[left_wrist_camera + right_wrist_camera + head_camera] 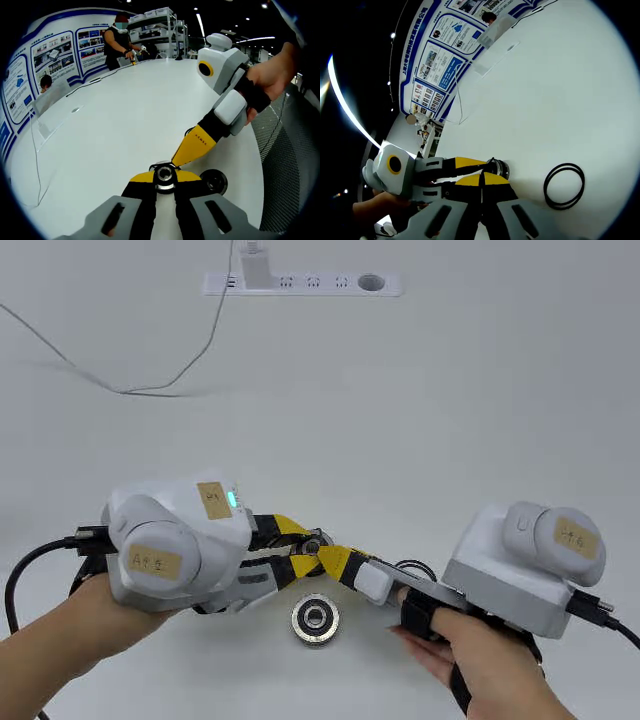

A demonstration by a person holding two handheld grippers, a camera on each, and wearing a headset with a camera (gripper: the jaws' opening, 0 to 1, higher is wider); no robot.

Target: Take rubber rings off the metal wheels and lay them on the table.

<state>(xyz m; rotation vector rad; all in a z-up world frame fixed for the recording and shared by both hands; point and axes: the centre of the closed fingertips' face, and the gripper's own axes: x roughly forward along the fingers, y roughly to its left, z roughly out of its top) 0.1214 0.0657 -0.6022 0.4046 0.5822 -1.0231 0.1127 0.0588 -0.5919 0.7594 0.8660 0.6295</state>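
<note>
Two grippers meet above a white desk (420,410).
The left gripper (165,176) fingers clench a metal wheel (313,543); the right gripper (482,177) fingers are pinched closed at its rim. A second wheel (315,619) and rubber rings (564,186) lie on the desk.

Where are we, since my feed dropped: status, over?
Left tool shut on wheel. Right tool shut, tips at its rim. Ring and second wheel lie on table. Nothing blocking.
</note>
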